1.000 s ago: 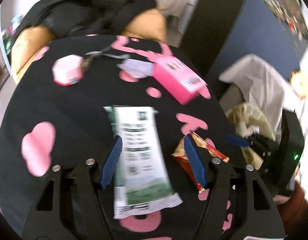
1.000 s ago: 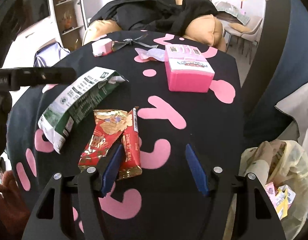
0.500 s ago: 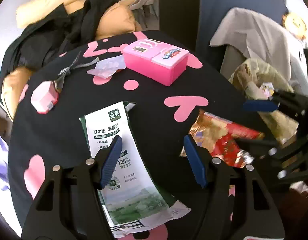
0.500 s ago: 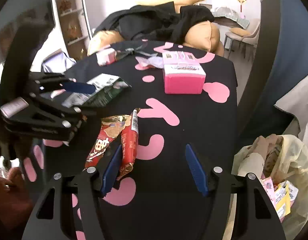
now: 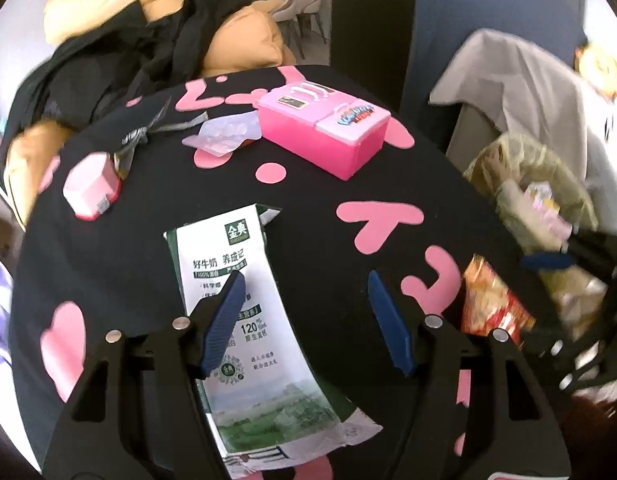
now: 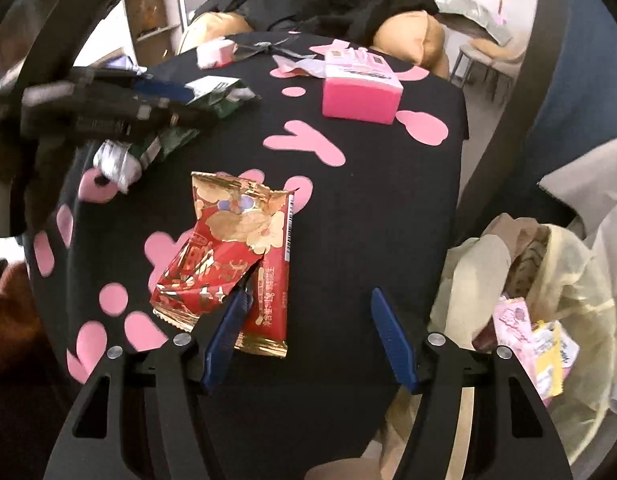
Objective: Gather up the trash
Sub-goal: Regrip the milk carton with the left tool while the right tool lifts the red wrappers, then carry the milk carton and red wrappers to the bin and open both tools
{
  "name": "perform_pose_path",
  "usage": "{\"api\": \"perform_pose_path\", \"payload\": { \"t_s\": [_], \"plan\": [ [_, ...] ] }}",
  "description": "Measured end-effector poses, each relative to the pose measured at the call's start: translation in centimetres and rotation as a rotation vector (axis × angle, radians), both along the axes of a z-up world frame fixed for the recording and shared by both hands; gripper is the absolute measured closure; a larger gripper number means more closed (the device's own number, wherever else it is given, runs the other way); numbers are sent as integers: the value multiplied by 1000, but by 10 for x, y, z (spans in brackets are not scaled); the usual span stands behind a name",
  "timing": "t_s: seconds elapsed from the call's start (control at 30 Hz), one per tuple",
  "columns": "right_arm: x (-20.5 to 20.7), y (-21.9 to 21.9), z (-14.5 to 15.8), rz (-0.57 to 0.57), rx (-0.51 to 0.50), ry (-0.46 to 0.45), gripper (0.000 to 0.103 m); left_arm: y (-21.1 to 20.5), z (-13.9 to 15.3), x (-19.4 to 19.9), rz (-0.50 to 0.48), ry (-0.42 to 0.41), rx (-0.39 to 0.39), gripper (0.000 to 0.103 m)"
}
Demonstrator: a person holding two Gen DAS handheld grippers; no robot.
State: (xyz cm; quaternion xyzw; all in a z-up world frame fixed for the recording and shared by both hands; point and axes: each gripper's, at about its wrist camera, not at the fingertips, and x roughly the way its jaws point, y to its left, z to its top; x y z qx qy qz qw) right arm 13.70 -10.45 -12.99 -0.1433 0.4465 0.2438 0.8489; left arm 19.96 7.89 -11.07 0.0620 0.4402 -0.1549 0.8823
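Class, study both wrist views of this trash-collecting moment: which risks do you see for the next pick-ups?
1. The left gripper is open and offset: one finger lies over the flattened milk carton, the other over bare tablecloth, so closing may only crease it.
2. The red snack wrappers are crinkled and overlapping; the open right gripper may lift only one.
3. The trash bag looks fairly full, so dropped pieces might spill out.

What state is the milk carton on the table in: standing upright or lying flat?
Lying flat. The milk carton looks squashed, its printed face up on the black table, with its opened top pointing away from the left gripper.
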Motion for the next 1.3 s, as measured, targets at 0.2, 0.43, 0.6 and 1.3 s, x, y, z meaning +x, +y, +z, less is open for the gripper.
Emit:
{"api": "perform_pose_path", "payload": {
  "t_s": [0.2,0.43,0.6,1.3],
  "plan": [
    [-17,-4,12,38,-2,23,42,24,20,-13,63,-10,-98,43],
    [-29,-23,32,-42,130,9,42,72,30,-25,249,-24,-182,43],
    [-27,-23,46,-64,259,-4,42,86,24,-30,286,-5,-223,43],
    [-2,6,45,-43,154,-50,74,46,15,-18,248,5,-133,42]
  ]
}}
